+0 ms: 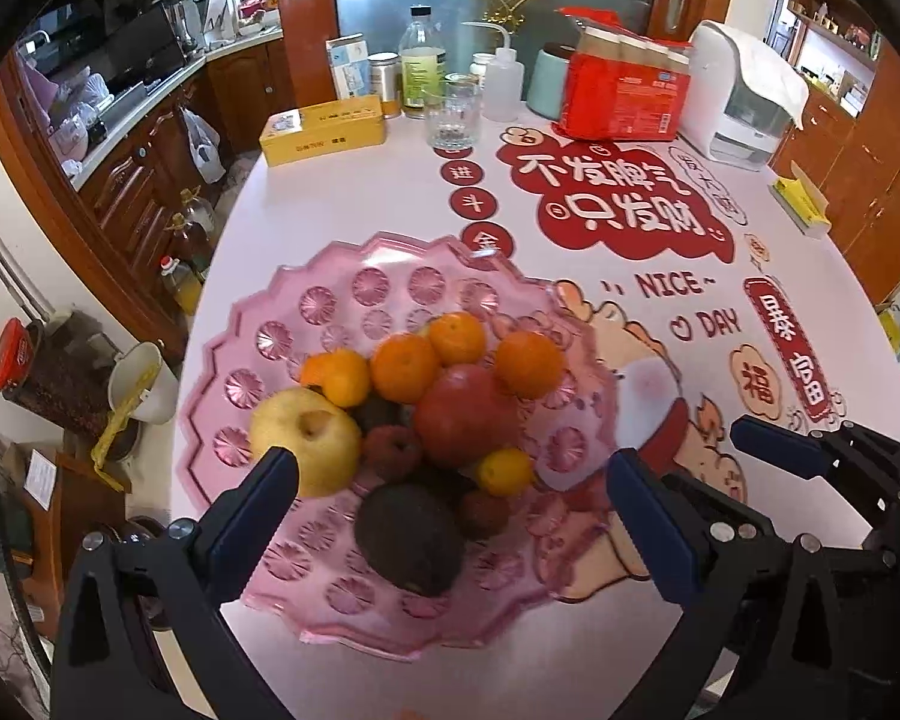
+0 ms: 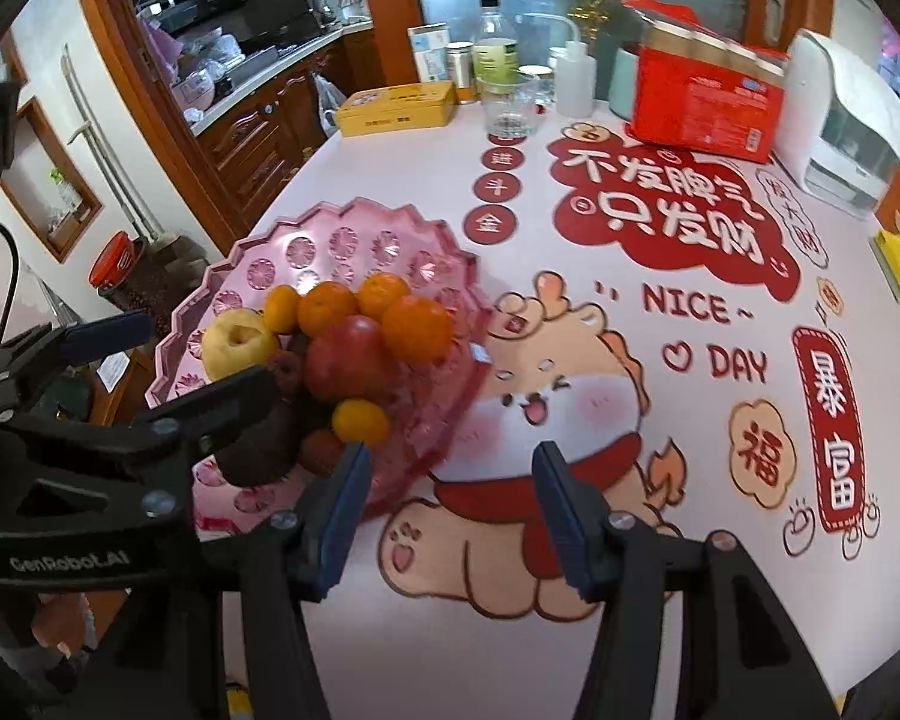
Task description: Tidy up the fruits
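With every fruit already piled in the pink scalloped tray, which sits on the printed table toward its left edge, the step in hand looks like backing both tools away from a finished load. The left tongs stand wide, empty, hanging over the near half of the tray with one pad by the yellow apple and the other off past the tray's right rim. The right tongs are part open with nothing between them, over bare table just right of the tray.

To do it well, I would lift clear before moving sideways, since the heap is loose: the red apple sits high in the middle with oranges leaning on it, and a small one is perched low at the front where a trailing pad could nudge it out.

Most pieces are round, so they have no real heading. The yellow apple lies tipped, its stem hollow turned up and toward the centre. The dark avocado-like fruit is the one with a long axis; it runs from the tray's near rim in toward the heap, lying flat
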{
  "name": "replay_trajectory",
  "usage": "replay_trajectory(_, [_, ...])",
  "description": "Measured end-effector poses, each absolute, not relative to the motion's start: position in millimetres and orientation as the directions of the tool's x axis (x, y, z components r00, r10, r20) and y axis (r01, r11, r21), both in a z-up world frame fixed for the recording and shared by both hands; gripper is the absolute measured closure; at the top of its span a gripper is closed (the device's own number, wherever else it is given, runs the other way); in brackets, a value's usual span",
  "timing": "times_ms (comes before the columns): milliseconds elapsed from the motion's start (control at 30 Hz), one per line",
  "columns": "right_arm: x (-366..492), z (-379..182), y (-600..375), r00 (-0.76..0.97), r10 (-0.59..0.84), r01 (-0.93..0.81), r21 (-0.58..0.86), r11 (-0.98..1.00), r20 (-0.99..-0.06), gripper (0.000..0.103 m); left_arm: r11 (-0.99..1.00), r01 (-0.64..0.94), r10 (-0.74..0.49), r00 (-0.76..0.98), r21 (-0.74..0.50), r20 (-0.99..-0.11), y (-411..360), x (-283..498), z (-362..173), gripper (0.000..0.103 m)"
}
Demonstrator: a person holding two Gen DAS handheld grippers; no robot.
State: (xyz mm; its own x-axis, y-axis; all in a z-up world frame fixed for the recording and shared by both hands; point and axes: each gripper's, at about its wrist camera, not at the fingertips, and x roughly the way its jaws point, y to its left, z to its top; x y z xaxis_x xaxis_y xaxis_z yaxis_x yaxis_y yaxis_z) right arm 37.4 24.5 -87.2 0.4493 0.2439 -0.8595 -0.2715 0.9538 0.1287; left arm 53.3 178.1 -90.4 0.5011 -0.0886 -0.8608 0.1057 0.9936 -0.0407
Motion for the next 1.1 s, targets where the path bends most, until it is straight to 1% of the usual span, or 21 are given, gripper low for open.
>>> replay_trajectory(267, [30, -73, -21, 0.462, 0.235, -0.240, 0.135, 0.961, -0.855, 0.046, 0.995, 0.094, -0.072, 0.530, -0.026, -0.845, 144, 39, -67, 0.001])
replay_trajectory(400, [25, -56, -42, 0.479, 0.245, -0.230, 0.150, 0.962, -0.843, 0.046, 0.996, 0.081, -0.071, 0.552, -0.031, -0.831, 131, 32, -50, 0.001])
replay_trajectory(600, [17, -30, -59, 0.519, 0.236, -0.241, 0.124, 0.963, -0.822, 0.046, 0.998, 0.035, -0.062, 0.573, -0.051, -0.817, 117, 24, -29, 0.001])
replay_trajectory(867, [17, -11, -86, 0.551, 0.246, -0.224, 0.142, 0.964, -0.797, 0.046, 1.000, -0.004, -0.018, 0.584, -0.025, -0.812, 100, 12, -23, 0.001])
replay_trajectory(1100, [12, -7, -83, 0.548, 0.272, -0.298, 0.119, 0.947, -0.791, 0.045, 0.999, -0.039, 0.000, 0.584, -0.027, -0.812, 94, 7, -23, 0.001])
